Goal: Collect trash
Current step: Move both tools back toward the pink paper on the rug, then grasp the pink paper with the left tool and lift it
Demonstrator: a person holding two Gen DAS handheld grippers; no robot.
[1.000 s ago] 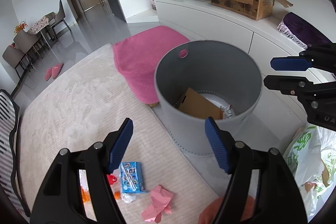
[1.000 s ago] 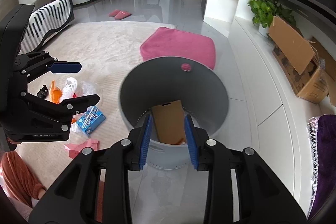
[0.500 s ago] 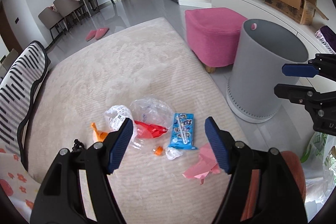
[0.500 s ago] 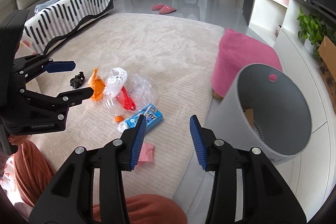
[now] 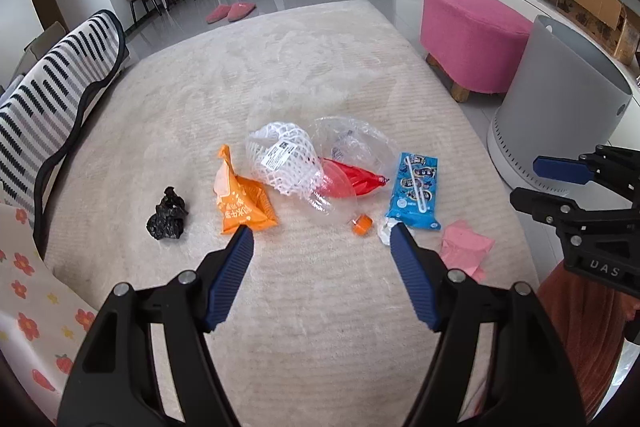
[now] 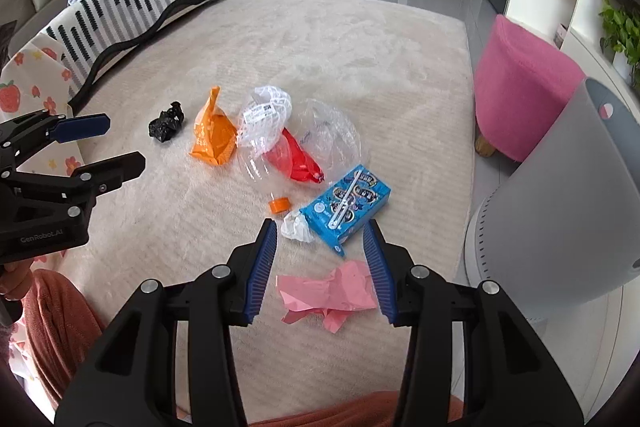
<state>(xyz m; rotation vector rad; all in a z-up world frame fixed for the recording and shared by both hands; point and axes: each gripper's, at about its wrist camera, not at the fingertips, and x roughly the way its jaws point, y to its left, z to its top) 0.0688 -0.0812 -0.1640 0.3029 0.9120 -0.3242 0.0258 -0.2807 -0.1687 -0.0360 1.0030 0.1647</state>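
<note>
left gripper [image 5: 322, 241]: jaws sitting wide apart, empty, hovering over the rug [image 5: 280, 67]; orange packet [image 5: 242, 201] poking out at about 11 o'clock off the left jaw.
trash pile: lying scattered mid-rug, bin [image 6: 568, 195] off at 3 o'clock.
right gripper [image 6: 322, 259]: jaws just been opening, nothing gripped; pink paper [image 6: 332, 291] lying between them, nearer this hand, long axis running 9-to-3, blue carton [image 6: 346, 205] at 12.

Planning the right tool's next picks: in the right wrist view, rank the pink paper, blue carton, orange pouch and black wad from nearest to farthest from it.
1. Pink paper: lies between the fingers of the open right tool.
2. Blue carton: just beyond the tips.
3. Orange pouch: farther, up left.
4. Black wad: farthest, left of the pouch.
</note>
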